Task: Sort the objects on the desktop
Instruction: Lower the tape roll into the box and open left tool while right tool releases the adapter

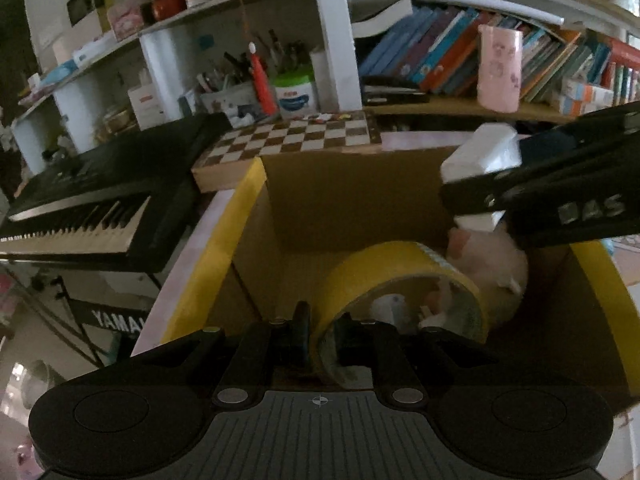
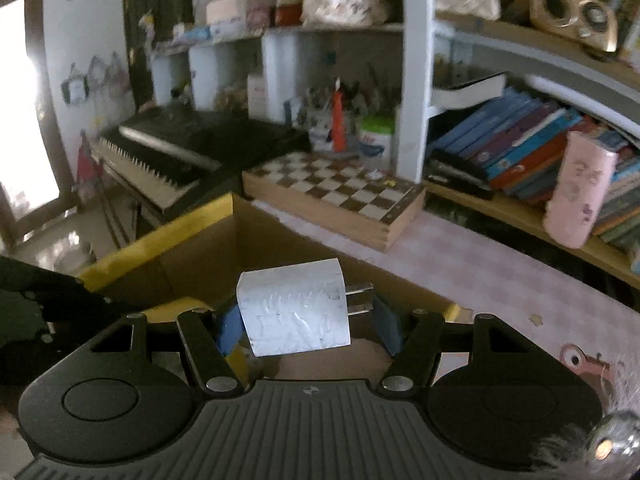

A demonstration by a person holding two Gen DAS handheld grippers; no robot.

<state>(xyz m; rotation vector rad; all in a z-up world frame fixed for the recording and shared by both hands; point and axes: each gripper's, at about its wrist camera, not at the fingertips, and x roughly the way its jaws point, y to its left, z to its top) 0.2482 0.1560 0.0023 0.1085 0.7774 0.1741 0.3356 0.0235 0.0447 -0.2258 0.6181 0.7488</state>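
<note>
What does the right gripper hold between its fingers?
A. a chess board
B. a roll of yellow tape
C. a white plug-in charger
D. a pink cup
C: in the right wrist view the right gripper is closed on a white charger with its two metal prongs pointing right, above the open cardboard box.

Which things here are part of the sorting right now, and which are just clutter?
In play:
- white plug-in charger block, held in the right tool
- yellow tape roll, between the left tool's fingers
- yellow-rimmed cardboard box
- pink plush toy already in the box

Lying about:
- wooden chessboard
- black keyboard
- pink cup
- shelf books
</note>
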